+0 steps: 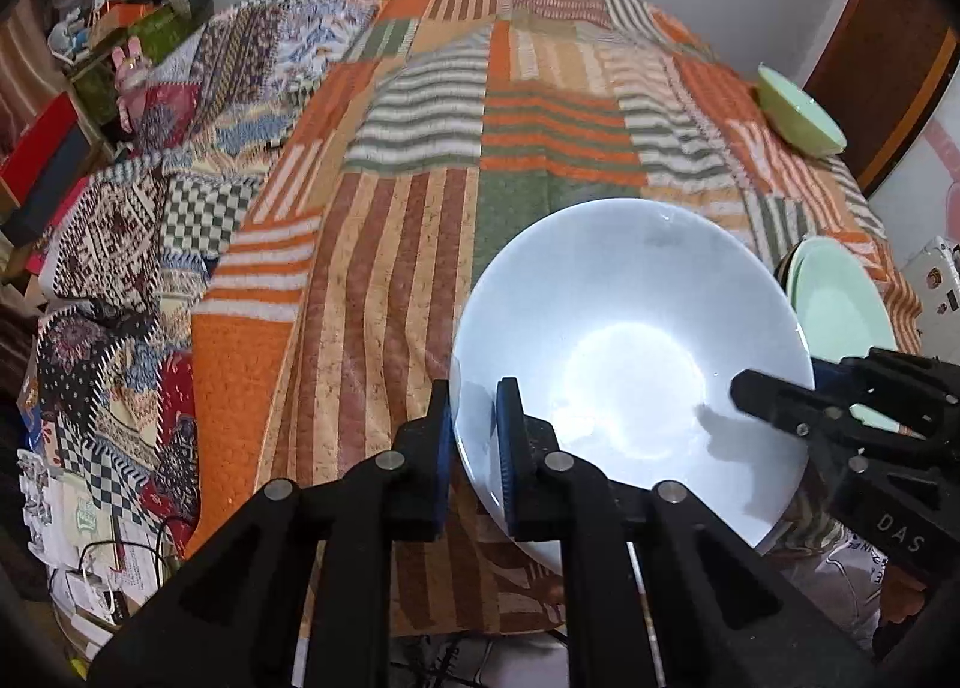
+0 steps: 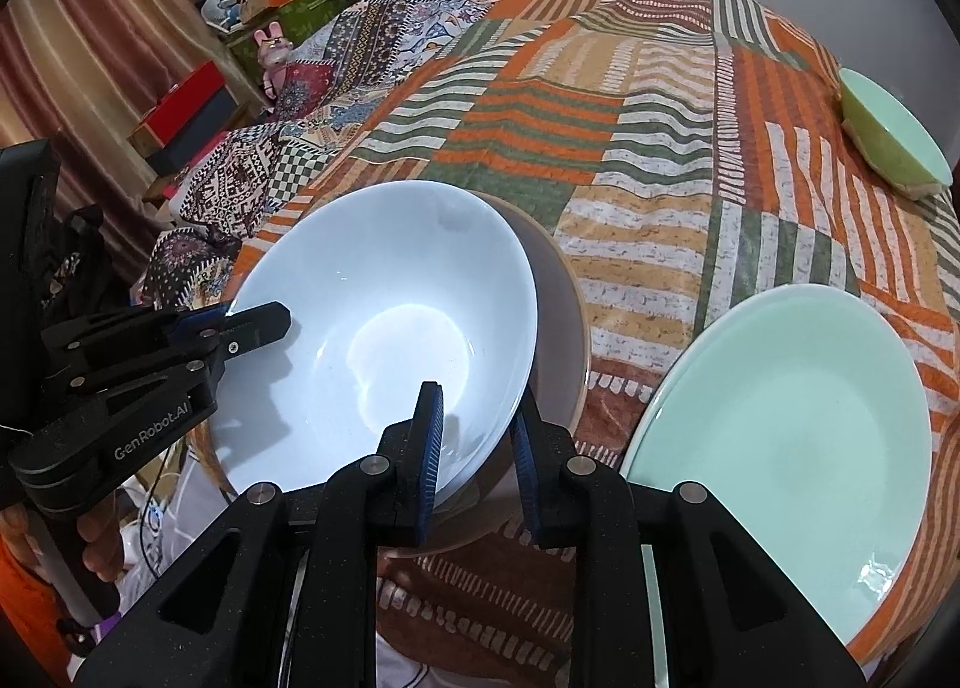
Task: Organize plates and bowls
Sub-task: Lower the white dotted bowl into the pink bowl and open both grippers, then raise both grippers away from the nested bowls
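Your left gripper and right gripper each pinch opposite rims of the white bowl, tilted inside a brown bowl near the bed's front edge.

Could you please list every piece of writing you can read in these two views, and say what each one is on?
"GenRobot.AI": side of the left gripper, in the right wrist view.
"DAS": side of the right gripper, in the left wrist view.
Print on papers beside the bed: too small to read.
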### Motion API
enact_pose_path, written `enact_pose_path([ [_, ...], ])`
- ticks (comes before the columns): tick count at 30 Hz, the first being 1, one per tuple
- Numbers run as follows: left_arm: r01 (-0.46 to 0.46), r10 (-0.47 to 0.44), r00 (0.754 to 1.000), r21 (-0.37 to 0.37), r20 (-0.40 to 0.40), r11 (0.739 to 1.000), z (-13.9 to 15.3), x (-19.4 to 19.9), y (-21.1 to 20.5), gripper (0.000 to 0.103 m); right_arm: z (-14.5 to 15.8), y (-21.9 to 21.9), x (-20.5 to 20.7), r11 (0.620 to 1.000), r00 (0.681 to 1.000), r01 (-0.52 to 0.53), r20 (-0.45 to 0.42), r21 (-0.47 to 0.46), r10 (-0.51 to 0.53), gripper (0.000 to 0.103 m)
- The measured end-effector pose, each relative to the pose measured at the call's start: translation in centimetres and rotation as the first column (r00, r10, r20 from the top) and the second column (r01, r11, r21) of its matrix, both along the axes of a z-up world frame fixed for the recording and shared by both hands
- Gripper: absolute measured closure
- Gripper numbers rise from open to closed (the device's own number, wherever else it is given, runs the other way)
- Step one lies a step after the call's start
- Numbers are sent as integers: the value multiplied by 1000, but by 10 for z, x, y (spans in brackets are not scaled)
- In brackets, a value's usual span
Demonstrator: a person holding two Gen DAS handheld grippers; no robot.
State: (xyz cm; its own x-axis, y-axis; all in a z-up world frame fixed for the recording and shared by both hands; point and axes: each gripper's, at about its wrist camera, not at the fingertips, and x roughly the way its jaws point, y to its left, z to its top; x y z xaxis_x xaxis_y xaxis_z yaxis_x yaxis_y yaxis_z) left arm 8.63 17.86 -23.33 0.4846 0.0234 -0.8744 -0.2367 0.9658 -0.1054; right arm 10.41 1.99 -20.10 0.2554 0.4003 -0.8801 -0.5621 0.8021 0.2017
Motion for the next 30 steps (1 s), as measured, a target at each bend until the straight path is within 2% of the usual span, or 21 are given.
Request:
enact_pose_path([
  [3, -4, 4, 1000, -3, -15, 1000, -6, 0, 0, 90, 4, 0, 0, 1000, 999, 2, 43, -19, -2, 81],
  [7, -3, 3, 1000, 6, -14, 1000, -4, 1, -2, 89, 8, -1, 3, 1000, 999, -4, 46, -21, 5, 75],
  [12, -3, 3, 1000, 9, -3, 1000, 4, -1, -2, 89, 13, -4, 2, 1000, 998, 2, 65, -15, -1, 72],
  [15, 4, -4, 1000, 10, 17, 1000, 15, -2, -4, 89, 22, -7, 1, 1000, 994, 10, 105, -2, -10, 60],
  [18, 11, -12, 999, 22, 45, 1000, 29, -3, -9, 89, 35, -13, 1, 1000, 989, 6, 144, 6, -7, 59],
  [23, 29, -33, 990, 32, 136, 999, 67, -2, -25, 78, 57, -35, 6, 999, 982, 36, 184, 33, -42, 58],
  [25, 38, -44, 984, 39, 174, 998, 82, -1, -33, 68, 67, -50, 10, 997, 977, 57, 202, 48, -66, 58],
  [28, 58, -69, 969, 52, 237, 997, 105, 2, -50, 59, 83, -72, 15, 994, 967, 92, 233, 66, -105, 58],
  [30, 83, -93, 958, 50, 272, 995, 120, 7, -63, 59, 95, -92, 19, 989, 955, 123, 261, 79, -139, 55],
])
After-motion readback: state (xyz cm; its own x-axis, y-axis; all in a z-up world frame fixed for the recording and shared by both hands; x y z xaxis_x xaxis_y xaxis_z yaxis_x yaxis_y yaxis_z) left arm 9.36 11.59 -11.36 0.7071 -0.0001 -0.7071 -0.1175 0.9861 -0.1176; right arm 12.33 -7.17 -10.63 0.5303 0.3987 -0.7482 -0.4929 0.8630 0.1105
